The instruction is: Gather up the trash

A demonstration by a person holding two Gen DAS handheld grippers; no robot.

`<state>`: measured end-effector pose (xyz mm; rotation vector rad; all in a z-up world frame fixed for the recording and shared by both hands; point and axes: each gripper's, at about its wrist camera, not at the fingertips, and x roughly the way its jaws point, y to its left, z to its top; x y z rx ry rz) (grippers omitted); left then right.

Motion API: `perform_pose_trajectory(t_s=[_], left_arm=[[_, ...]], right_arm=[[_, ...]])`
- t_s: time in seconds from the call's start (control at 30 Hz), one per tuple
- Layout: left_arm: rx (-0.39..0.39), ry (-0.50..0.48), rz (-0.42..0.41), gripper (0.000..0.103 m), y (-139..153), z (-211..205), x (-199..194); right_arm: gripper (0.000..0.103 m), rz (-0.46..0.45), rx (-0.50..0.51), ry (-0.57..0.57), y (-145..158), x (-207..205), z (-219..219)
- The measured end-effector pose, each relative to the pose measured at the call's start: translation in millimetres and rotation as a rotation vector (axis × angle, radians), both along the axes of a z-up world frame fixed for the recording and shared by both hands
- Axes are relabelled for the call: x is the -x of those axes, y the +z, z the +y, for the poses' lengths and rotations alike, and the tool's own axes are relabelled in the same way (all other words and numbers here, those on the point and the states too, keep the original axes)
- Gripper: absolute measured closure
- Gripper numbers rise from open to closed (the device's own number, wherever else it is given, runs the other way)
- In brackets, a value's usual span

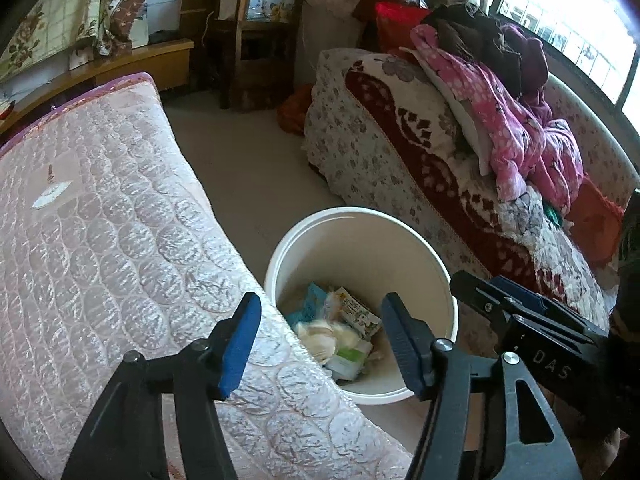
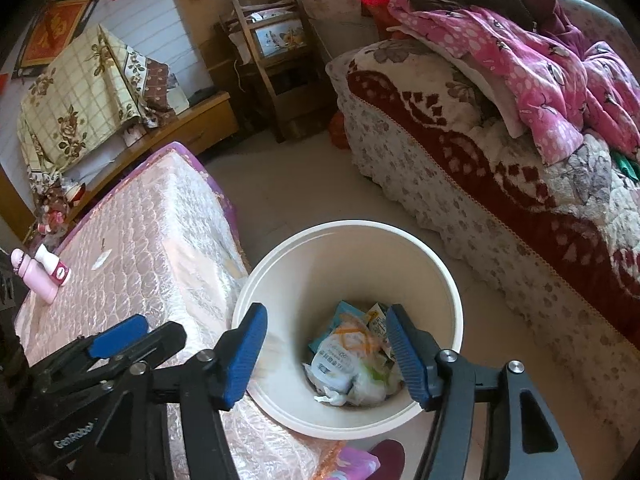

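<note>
White bin (image 2: 448,280) stands on the floor between table (image 1: 100,208) and sofa (image 1: 400,160), wrappers (image 2: 348,364) inside; both grippers — left (image 1: 320,344), right (image 2: 326,354) — hover above it, jaws wide, holding nothing.

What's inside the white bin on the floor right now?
The white bin holds a heap of crumpled wrappers: white plastic packets, a teal one, a printed carton piece. Whatever lies beneath that heap, and the bin's floor under it, is covered.
</note>
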<state>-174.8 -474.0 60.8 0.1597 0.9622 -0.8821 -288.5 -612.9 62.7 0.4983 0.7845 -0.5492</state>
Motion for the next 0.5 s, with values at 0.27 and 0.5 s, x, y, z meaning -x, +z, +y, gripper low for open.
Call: perform_pose_trajectory(t_s=[0.27,0.5], left_arm=[[0.016,0.070,-0.036,0.026,10.1,30.6,-4.1],[0.033,0.134,-0.140,0.021,28.3,65.2,2.0]], right_arm=[[0.037,-0.022,0.016,0.006,6.1,1.5,10.4],[0.037,-0.054,0.048,0.034,18.8,0.9,28.8]])
